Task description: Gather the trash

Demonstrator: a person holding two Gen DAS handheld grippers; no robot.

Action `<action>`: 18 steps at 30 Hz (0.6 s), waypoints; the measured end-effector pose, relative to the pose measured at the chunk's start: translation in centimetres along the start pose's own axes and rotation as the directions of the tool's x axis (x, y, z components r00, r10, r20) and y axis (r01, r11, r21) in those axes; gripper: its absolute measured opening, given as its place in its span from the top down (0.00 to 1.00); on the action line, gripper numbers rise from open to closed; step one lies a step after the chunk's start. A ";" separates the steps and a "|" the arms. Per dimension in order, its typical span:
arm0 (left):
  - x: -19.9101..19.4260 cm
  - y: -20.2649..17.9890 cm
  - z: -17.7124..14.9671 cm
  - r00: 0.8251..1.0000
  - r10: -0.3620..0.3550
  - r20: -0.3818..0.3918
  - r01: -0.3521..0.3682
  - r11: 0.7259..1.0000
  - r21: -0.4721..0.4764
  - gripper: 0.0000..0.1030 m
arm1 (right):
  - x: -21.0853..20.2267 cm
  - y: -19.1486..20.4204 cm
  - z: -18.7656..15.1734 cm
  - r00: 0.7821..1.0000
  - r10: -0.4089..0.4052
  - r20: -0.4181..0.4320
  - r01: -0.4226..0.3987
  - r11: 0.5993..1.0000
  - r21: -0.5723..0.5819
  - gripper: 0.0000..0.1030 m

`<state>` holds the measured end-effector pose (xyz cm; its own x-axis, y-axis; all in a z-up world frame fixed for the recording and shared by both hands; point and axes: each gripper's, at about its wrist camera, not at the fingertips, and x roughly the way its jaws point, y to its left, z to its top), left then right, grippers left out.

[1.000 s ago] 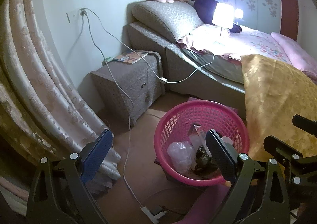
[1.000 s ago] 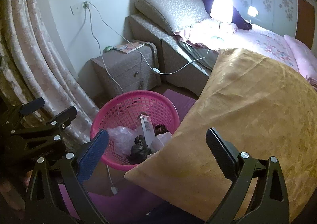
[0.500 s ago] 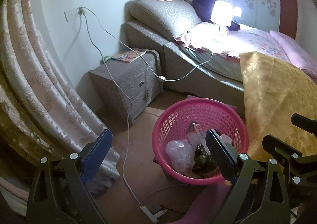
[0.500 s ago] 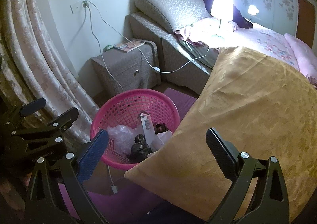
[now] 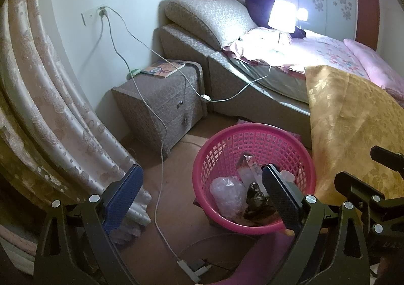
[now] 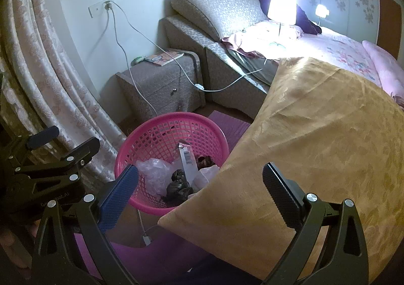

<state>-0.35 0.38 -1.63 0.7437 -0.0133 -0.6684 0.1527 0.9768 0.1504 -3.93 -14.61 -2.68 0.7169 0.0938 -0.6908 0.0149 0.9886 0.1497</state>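
Left wrist view: the left tongs (image 5: 202, 199) stand wide open and empty, their blue, cross-hatched pads (image 5: 123, 196) spread apart above the floor. Just ahead of the right-hand pad sits a round pink plastic basket (image 5: 234, 141) with lattice walls, holding the trash (image 5: 255, 196): a crumpled clear plastic bag, a knotted black bag and a flat carton with a barcode, though smaller scraps are hard to make out. A thin white cable (image 5: 161, 158) runs down between the pads to the floor. In the right wrist view the right tongs (image 6: 200, 192) also gape open, gripping nothing; the basket (image 6: 156, 131) lies beyond the left pad, and a glossy gold brocade bedspread (image 6: 315, 138) drapes ahead of the right one.
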 end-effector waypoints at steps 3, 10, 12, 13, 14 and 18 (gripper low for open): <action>0.1 0.1 0.0 1.000 -0.008 -0.006 0.008 1.000 -0.004 0.11 | 0.0 0.0 0.0 1.000 0.000 0.000 0.000 1.000 0.001 0.07; 0.6 0.3 -0.6 0.997 -0.063 -0.034 0.062 0.997 -0.046 0.11 | 0.2 0.0 -0.4 1.000 0.000 -0.003 0.000 1.000 0.013 0.07; 0.4 0.2 -0.7 0.998 -0.062 -0.028 0.061 0.997 -0.050 0.11 | 0.2 -0.2 -0.5 1.000 0.003 -0.003 -0.003 1.000 0.023 0.07; 0.3 0.1 -0.8 0.998 -0.059 -0.024 0.057 0.997 -0.049 0.11 | 0.1 -0.3 -0.6 1.000 0.004 -0.001 -0.004 0.999 0.032 0.07; 0.2 -0.1 -0.9 0.998 -0.056 -0.019 0.055 0.997 -0.047 0.11 | -0.1 -0.6 -0.6 1.000 0.002 0.006 -0.002 0.999 0.045 0.07; -0.5 -1.9 -0.7 0.999 -0.032 0.029 0.032 0.999 0.015 0.11 | -1.5 -2.3 -0.1 0.998 -0.027 0.057 0.020 0.994 0.108 0.07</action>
<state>-1.50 -1.29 -2.11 0.7568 -0.0512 -0.6516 0.1859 0.9726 0.1395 -5.17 -17.04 -2.07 0.7547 0.0607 -0.6533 0.1046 0.9719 0.2111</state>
